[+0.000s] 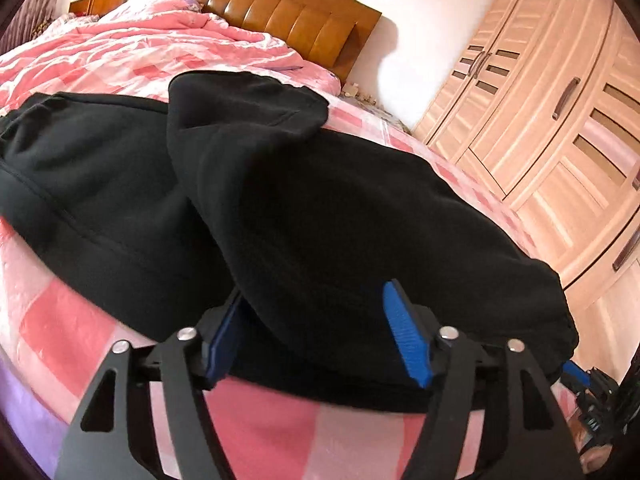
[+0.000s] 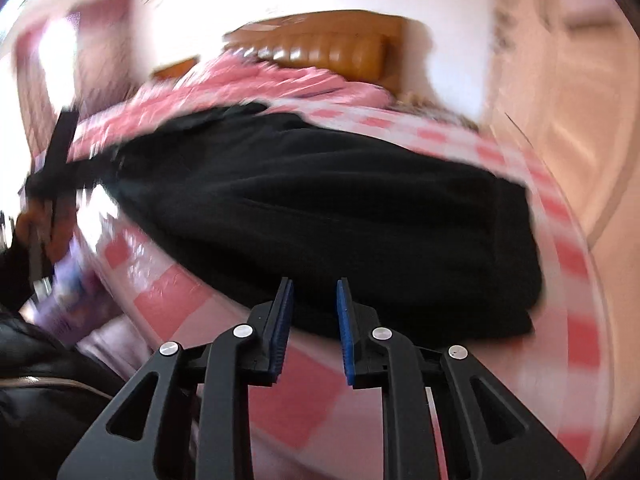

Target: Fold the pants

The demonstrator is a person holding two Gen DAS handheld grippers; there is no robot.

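L gripper [image 1: 316, 312] angles down at the near edge of the bed, jaws spread wide, and the folded hem of the black pants [image 1: 320, 208] lies between the blue pads [image 1: 404, 332]; the pads don't press the cloth, so nothing's gripped. R gripper [image 2: 313, 320] tilts down too, jaws a narrow slit apart w/ only pink bedding showing in the gap, tips just short of the pants' near edge [image 2: 320, 208], holding nothing. That view is smeared w/ blur. Far left in the R view a person's hand [image 2: 40, 228] wraps the other gripper's handle, dark sleeve below it. One pair of pants, doubled over itself, lies across the pink checked bedspread [image 1: 72, 320], near side of the bed, top layer's cuff end flopped toward the headboard [image 1: 280, 12]. Count: 2 grippers, 1 pants, 1 bed, 1 pale wood wardrobe [image 1: 552, 128] at right w/ several doors & handles. No brand, label or writing can be read; there's a carved motif on the headboard top, too small to make out.
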